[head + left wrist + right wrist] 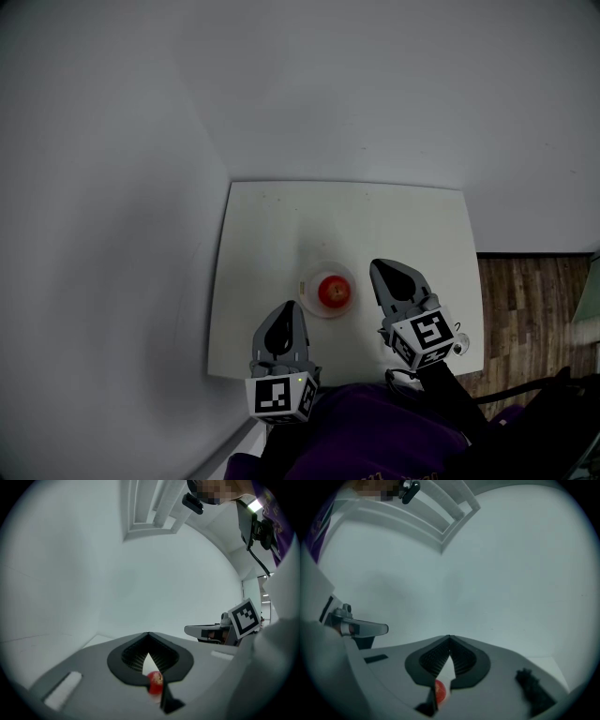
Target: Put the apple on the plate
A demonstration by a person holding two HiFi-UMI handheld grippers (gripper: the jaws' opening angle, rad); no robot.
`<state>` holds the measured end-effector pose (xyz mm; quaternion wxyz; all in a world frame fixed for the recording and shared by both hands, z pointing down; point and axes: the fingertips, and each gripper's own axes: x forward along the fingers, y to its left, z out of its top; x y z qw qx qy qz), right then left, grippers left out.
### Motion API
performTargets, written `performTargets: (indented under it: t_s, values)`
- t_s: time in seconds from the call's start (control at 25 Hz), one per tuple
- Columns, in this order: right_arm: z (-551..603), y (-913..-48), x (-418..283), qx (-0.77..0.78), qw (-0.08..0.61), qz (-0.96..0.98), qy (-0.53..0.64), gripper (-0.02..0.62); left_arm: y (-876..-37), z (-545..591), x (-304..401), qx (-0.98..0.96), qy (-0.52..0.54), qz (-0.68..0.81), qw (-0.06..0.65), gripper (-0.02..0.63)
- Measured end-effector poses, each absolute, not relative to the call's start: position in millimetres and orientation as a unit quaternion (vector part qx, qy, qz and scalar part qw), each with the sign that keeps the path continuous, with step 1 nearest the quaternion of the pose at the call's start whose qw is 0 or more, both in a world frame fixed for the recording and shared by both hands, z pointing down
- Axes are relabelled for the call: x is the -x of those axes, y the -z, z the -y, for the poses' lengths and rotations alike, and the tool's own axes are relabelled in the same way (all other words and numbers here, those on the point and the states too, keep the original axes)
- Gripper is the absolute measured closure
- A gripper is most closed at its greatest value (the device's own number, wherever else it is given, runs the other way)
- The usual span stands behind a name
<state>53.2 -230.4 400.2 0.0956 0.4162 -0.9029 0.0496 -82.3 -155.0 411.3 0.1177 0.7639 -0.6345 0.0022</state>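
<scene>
Apple (334, 292): one, red, lying in the middle of the plate (313, 307), a small pale round dish towards the front of the white table (281, 225); neither tool touches it. Task status, judged from how things lie: placement done, and nothing appears left beyond drawing the tools away. Items, left to right. Left gripper (290, 308): held over the table's front edge, to the left of the plate and nearer the person, apart from it, and pointing roughly level towards the far wall. In the left gripper view its jaws meet at the tips, ribbed pads together, with nothing gripped. The apple (155, 681) shows there only through the gap beneath the closed tips, lying on beyond them. Plate: flat on the table between the two tools, holding the apple alone; which way the stem points cannot be told. Right gripper (379, 266): just beside the plate's right rim and seemingly clear of it, its tips about level with the plate's far side. In the right gripper view its jaws are closed tip to tip and empty, and the apple (439, 690) is glimpsed low beneath them. Wooden floor (530, 309): visible past the table's right edge.
</scene>
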Motion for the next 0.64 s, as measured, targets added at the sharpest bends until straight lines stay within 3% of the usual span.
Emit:
performTargets:
  t_s: [0.64]
  values:
    - [228.3, -404.3, -51.6, -0.405, 0.088, 0.908, -0.063, 0.584, -416.8, 152.6, 83.8, -0.760, -0.006, 0.638, 0.123, 0.600]
